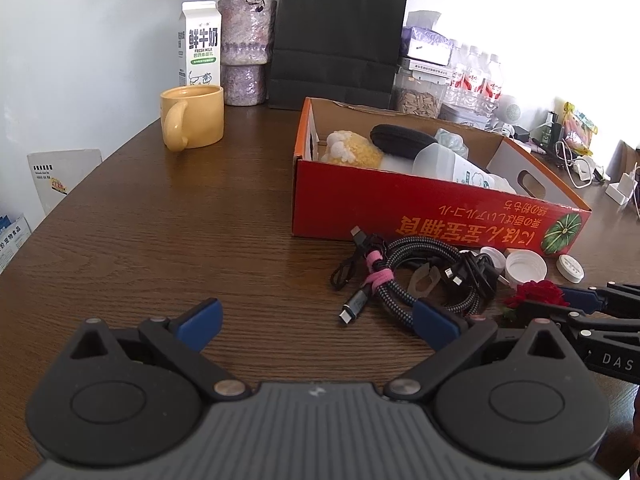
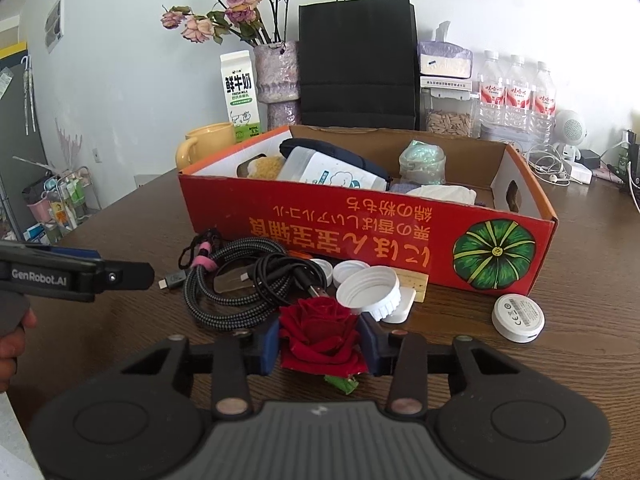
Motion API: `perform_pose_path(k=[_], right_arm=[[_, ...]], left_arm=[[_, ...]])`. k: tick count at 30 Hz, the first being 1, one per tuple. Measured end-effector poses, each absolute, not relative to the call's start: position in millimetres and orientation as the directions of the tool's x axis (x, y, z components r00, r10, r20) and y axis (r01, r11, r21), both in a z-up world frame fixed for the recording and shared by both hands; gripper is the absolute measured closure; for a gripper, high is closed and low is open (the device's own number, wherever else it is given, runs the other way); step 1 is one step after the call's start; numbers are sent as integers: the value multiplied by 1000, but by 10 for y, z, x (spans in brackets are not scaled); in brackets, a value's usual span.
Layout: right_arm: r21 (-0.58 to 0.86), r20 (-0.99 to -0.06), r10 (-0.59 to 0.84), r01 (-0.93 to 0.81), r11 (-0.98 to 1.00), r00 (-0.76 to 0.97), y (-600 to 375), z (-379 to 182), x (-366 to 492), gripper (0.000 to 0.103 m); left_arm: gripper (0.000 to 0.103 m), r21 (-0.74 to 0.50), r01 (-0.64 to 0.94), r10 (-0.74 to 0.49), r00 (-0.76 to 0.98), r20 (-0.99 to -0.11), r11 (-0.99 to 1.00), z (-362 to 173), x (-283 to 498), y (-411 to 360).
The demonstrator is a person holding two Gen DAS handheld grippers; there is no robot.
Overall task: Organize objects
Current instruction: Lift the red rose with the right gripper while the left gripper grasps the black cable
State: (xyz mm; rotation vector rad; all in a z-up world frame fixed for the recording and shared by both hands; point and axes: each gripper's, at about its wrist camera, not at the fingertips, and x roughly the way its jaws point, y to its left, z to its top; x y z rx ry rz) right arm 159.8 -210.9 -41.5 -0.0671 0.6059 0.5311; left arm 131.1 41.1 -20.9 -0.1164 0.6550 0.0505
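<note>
The right gripper [image 2: 320, 342] is clamped on a red rose [image 2: 320, 330], probably to put it into the red box [image 2: 360, 236], while the left gripper [image 1: 316, 324] waits with fingers apart near the cables [image 1: 420, 276].

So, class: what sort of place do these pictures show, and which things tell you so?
Most likely a home, at a cluttered wooden table: a milk carton, a vase of dried roses and a yellow mug all stand on it.

Dark wooden table [image 1: 160, 220], white wall [image 2: 120, 60], bright daylight from the right
</note>
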Motion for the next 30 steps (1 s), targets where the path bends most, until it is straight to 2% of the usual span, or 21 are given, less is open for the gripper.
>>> perform_pose_path(k=[9, 20, 30], right_arm=[[120, -511, 486, -501, 857, 709, -2290, -333, 1527, 69], [128, -462, 440, -433, 892, 771, -2672, -253, 1623, 70], [136, -457, 404, -387, 912, 792, -2927, -293, 1816, 70]], left_arm=[[0, -74, -31, -22, 784, -621, 997, -203, 1416, 161], [0, -35, 61, -69, 774, -629, 998, -192, 1694, -323], [0, 45, 101, -47, 755, -654, 994, -328, 1942, -691]])
